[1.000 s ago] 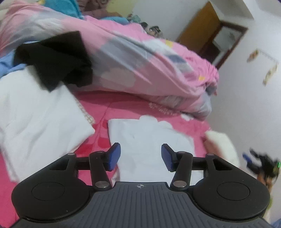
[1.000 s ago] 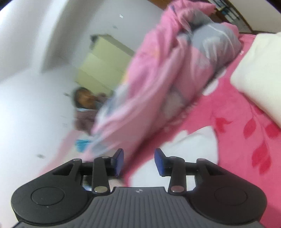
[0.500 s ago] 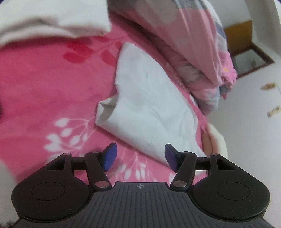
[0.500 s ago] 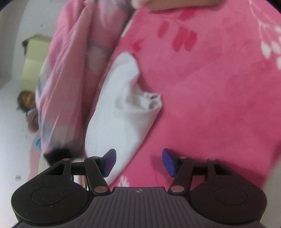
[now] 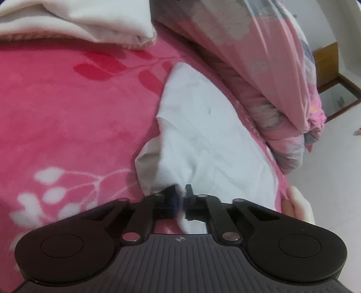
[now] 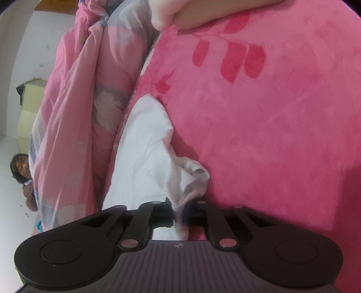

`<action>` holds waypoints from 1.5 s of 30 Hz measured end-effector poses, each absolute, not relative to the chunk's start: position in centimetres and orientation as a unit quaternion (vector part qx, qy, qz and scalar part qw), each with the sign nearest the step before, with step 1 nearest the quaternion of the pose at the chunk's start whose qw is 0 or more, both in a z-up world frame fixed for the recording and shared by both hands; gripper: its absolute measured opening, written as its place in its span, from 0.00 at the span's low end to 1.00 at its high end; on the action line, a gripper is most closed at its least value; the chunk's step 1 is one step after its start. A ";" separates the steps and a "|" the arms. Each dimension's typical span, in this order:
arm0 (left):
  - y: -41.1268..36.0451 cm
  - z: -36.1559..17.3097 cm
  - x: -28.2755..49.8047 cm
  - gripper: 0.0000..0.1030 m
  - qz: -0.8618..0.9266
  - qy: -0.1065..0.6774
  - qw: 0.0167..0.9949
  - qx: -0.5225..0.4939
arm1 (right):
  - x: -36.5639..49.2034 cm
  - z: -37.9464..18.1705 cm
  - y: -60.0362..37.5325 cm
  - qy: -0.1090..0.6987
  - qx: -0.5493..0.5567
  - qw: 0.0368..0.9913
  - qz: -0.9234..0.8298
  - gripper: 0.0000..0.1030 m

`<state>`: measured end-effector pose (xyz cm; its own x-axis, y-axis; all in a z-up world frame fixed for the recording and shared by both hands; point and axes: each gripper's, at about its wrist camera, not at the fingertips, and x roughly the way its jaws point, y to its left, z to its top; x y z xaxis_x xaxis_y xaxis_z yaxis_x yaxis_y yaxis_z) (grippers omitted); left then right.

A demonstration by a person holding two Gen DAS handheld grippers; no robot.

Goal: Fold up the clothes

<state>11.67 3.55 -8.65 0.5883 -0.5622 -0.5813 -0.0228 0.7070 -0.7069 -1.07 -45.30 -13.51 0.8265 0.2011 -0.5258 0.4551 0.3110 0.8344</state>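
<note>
On my side of the bed, the pink blanket [image 5: 67, 126] lies bare and open beside the white garment [image 5: 203, 135]. The bunched quilt [image 5: 259, 67] walls off the garment's far edge, just beside it. A folded white cloth [image 5: 90, 20] blocks the bed's far part. In the right wrist view, bare blanket [image 6: 270, 135] gives free passage; the quilt [image 6: 90, 90] closes the other side.

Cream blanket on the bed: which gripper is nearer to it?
Cannot tell. The left gripper and the right gripper are each shut on an edge of the white garment, with the cream blanket far beyond, at the top of both views.
</note>
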 end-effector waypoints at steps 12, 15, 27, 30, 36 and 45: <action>7.7 -6.1 3.2 0.00 -0.217 0.437 0.827 -0.279 | -10.8 -11.3 -43.7 0.293 0.582 0.758 -0.025 0.05; 8.3 -7.5 2.6 0.04 -0.223 0.458 0.821 -0.259 | -12.5 -12.4 -43.6 0.323 0.567 0.758 -0.017 0.07; 8.5 -1.9 -1.2 0.31 -0.235 0.351 0.898 -0.121 | -14.5 -1.9 -38.9 0.292 0.242 0.924 -0.037 0.15; 6.2 -2.7 -1.0 0.31 -0.252 0.349 0.898 -0.097 | -12.6 -1.9 -35.3 0.290 0.124 0.949 -0.020 0.14; 6.2 -6.1 0.3 0.29 -0.225 0.397 0.884 -0.103 | -12.2 -6.1 -34.3 0.349 0.038 0.936 -0.034 0.07; 5.7 -1.3 -1.8 0.36 -0.264 0.330 0.905 -0.041 | -13.7 -0.4 -33.4 0.284 0.036 0.957 -0.040 0.08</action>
<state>-1.77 5.73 -1.26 0.6427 -0.5049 -0.5762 0.4512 0.8573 -0.2478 -13.68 -33.37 -0.36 0.8354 -0.0559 -0.5468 0.0966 0.9943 0.0461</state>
